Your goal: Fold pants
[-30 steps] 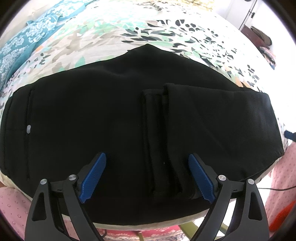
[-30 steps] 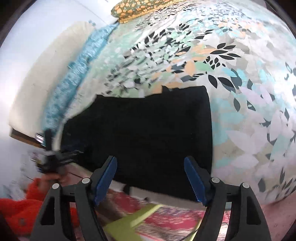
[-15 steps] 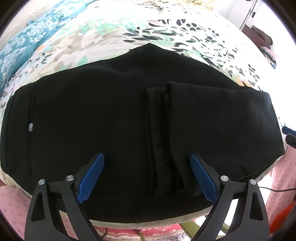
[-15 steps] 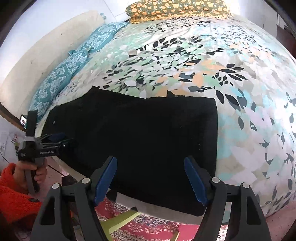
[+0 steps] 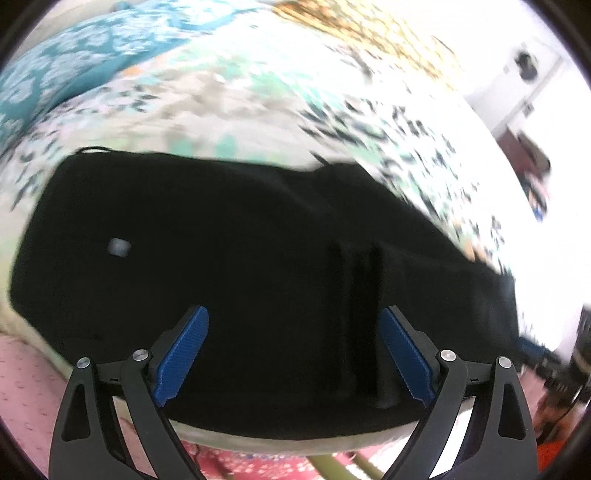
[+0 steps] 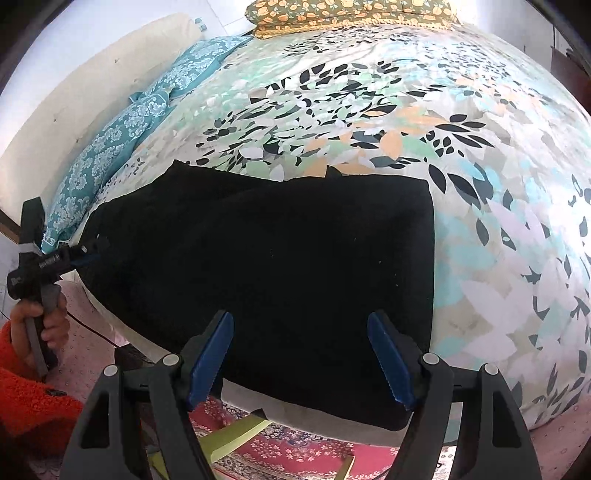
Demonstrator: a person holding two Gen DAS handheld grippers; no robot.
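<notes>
Black pants [image 5: 258, 266] lie flat on the bed near its front edge, with the leg ends folded over the middle; they also show in the right wrist view [image 6: 295, 266]. A small grey button [image 5: 119, 246] shows near the waist end at the left. My left gripper [image 5: 293, 354] is open and empty, above the pants' near edge. My right gripper [image 6: 301, 356] is open and empty, above the right part of the pants' near edge. The left gripper also shows in the right wrist view [image 6: 86, 253], at the pants' left end.
The bed has a leaf-patterned cover [image 6: 461, 155]. Teal pillows [image 6: 122, 136] lie along the left, an orange-patterned pillow [image 6: 351, 14] at the far end. A red patterned rug [image 6: 295, 454] and a yellow-green object [image 6: 229, 439] lie below the bed's edge.
The left wrist view has swung left and is blurred with motion; the waist end is more central. The right gripper has moved closer to the pants' near edge. Both stay open.
</notes>
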